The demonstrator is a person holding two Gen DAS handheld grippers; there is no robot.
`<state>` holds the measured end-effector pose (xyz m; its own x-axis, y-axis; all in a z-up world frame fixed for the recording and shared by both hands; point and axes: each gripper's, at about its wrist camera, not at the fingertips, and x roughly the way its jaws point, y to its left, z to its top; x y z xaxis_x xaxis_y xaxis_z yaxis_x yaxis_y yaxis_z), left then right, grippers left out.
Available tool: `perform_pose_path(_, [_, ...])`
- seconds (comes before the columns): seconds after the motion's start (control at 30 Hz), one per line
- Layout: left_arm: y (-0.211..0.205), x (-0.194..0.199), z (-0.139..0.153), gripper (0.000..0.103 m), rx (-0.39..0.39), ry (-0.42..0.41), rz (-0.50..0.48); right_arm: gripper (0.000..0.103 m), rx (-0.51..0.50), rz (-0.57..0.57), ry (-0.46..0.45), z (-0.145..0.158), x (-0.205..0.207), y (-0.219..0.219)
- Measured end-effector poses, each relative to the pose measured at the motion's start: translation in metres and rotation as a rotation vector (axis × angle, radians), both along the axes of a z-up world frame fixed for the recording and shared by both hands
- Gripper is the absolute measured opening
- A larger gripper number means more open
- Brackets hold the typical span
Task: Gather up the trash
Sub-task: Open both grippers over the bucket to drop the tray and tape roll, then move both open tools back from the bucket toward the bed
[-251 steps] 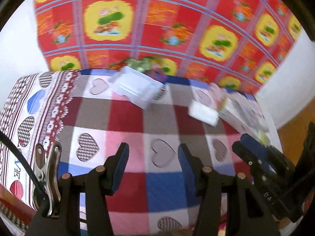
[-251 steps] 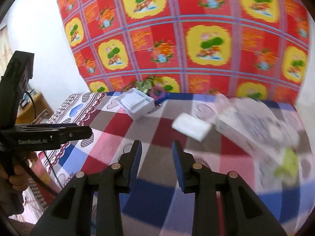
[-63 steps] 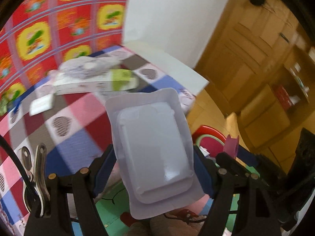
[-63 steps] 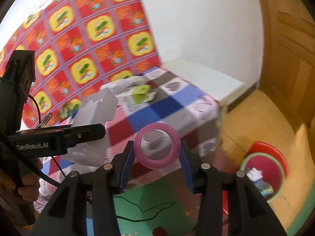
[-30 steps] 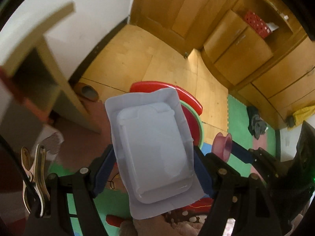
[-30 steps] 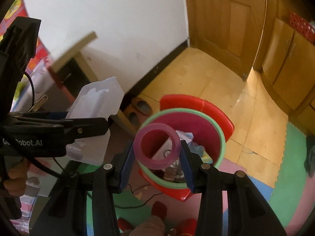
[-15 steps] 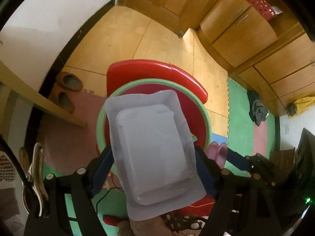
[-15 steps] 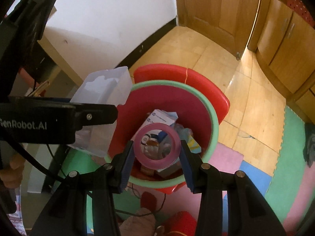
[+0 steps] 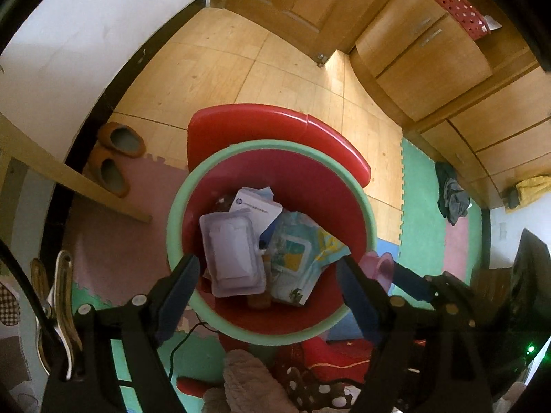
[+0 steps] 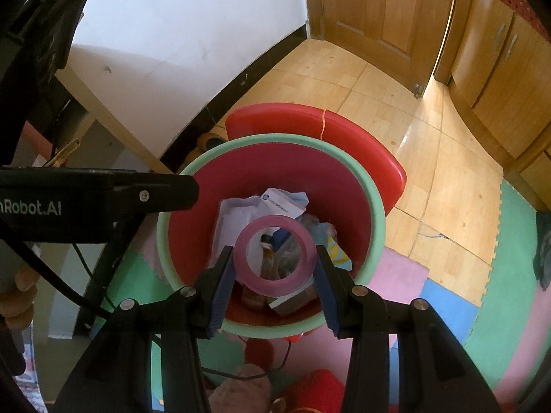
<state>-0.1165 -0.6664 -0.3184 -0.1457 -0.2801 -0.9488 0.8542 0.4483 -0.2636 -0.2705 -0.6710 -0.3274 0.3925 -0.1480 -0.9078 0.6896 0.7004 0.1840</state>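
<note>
A red bin with a green rim point(image 9: 268, 146) stands on the floor below both grippers, with its red lid point(image 9: 275, 120) tipped back behind it. My left gripper point(image 9: 267, 268) hangs open over the bin with nothing between its fingers. A clear plastic tray point(image 9: 234, 254) lies inside the bin on paper and wrapper trash point(image 9: 299, 254). In the right wrist view, my right gripper point(image 10: 274, 258) is shut on a pink tape ring point(image 10: 275, 223) right above the bin's rim point(image 10: 275, 139). The tray point(image 10: 230, 220) shows in the bin behind the ring. The ring point(image 9: 377, 265) also shows at the bin's right edge.
Orange slippers point(image 9: 113, 158) lie left of the bin under a wooden table edge point(image 9: 69, 175). Wooden door and cabinets point(image 9: 430, 44) stand behind on the tile floor. Coloured foam mats point(image 10: 482, 292) cover the near floor. A black cable point(image 9: 186, 337) runs under the bin.
My left gripper has opened and the clear tray has dropped into the bin. The right gripper has stayed shut on the pink ring, moving slightly further over the bin.
</note>
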Motion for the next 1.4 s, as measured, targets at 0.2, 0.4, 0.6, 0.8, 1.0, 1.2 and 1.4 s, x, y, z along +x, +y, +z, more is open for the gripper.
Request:
perform_pose_path(0.2, [0.005, 0.002, 0.009, 0.085, -0.013, -0.003, 0.01, 0.063, -0.007, 0.008, -0.019, 0.004, 0.0, 0.002])
perform_pose_path(0.4, [0.012, 0.006, 0.021, 0.085, -0.03, 0.001, 0.029, 0.063, -0.03, 0.015, -0.018, 0.013, 0.005, 0.003])
perform_pose_path(0.6, [0.024, 0.007, 0.043, 0.085, -0.058, -0.003, 0.037, 0.063, -0.044, 0.01, -0.03, 0.029, 0.005, 0.008])
perform_pose_path(0.8, [0.039, 0.003, 0.07, 0.085, -0.091, -0.013, 0.043, 0.063, -0.069, 0.009, -0.044, 0.052, 0.003, 0.016])
perform_pose_path(1.0, [0.061, 0.003, 0.102, 0.085, -0.129, -0.029, 0.051, 0.063, -0.099, 0.013, -0.08, 0.084, 0.0, 0.029])
perform_pose_path(1.2, [0.091, 0.004, 0.138, 0.085, -0.161, -0.054, 0.074, 0.063, -0.132, 0.024, -0.129, 0.12, 0.0, 0.049])
perform_pose_path(1.4, [0.13, 0.009, 0.176, 0.085, -0.194, -0.086, 0.112, 0.063, -0.161, 0.066, -0.175, 0.154, 0.006, 0.078])
